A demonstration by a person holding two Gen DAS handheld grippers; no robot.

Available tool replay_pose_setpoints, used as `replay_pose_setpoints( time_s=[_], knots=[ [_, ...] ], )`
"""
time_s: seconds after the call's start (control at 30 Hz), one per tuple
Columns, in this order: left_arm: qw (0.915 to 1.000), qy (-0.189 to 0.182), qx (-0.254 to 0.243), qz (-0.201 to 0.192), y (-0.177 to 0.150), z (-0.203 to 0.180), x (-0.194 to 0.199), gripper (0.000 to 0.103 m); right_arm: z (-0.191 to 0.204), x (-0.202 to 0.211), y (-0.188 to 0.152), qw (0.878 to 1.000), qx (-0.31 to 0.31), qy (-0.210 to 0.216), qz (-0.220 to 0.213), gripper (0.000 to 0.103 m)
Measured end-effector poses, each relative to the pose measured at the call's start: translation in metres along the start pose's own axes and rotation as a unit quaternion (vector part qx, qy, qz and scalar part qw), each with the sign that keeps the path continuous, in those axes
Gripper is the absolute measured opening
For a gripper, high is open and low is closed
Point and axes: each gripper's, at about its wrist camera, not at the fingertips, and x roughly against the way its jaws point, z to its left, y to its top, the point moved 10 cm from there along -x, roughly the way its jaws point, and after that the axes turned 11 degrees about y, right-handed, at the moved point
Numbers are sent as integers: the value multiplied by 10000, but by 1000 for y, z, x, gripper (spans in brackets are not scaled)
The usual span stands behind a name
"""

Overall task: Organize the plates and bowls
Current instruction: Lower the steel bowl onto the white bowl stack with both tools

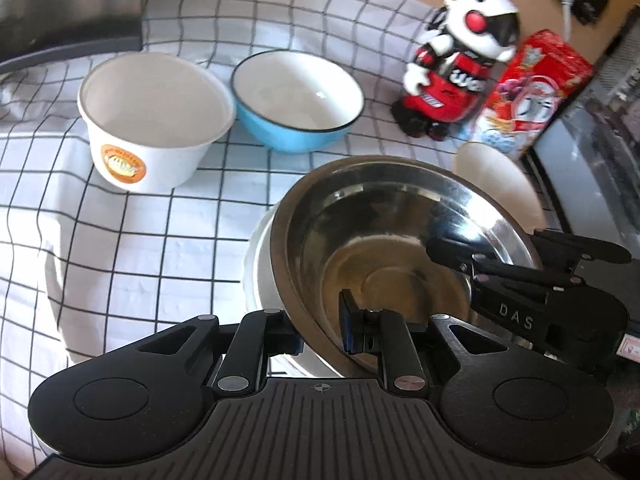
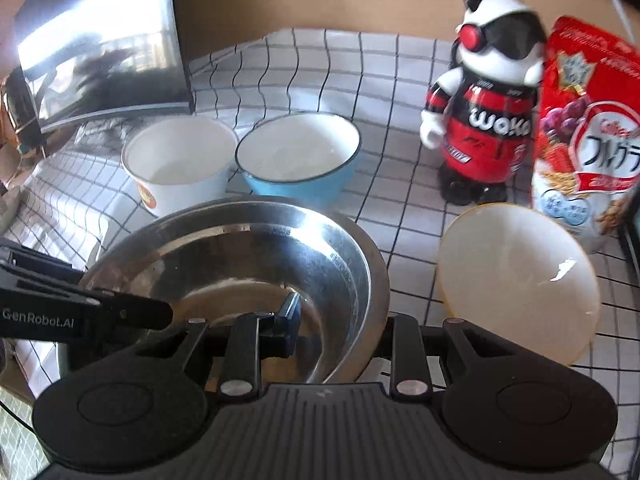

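A: Left gripper (image 1: 320,334) first. Jaws?
B: Nearly together, pinching near rim of steel bowl (image 1: 400,240). One pad inside, one outside.
A: Right gripper (image 2: 338,330)?
B: Same, narrow gap, clamped on same steel bowl (image 2: 248,264) at opposite edge. Blue pad (image 2: 290,326) inside, other finger behind the wall, out of sight.
A: Bowl position?
B: Tilted, carried between both tools, over a white dish (image 1: 260,280). Touching or not, cannot tell.
A: Around it?
B: Checked cloth (image 1: 120,220) underneath. Behind: white paper cup (image 1: 156,120) with orange logo, blue bowl (image 1: 298,100) just beside it, both upright. Right of steel bowl: pale plastic bowl (image 2: 516,280), tilted on its side. Further back: panda figure (image 2: 484,120) in red, cereal bag (image 2: 588,128) right beside it. Shiny metal box (image 2: 100,68) at back left.
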Motion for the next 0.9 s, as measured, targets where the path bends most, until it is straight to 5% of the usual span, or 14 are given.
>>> replay_pose_setpoints(
  time_s=[0.47, 0.9],
  knots=[
    [9994, 241, 170, 160, 2, 12, -19, 19, 6, -14, 7, 9984, 557, -49, -82, 28],
    [9996, 151, 188, 155, 3, 13, -17, 18, 5, -19, -4, 9994, 336, 61, 109, 28]
  ],
)
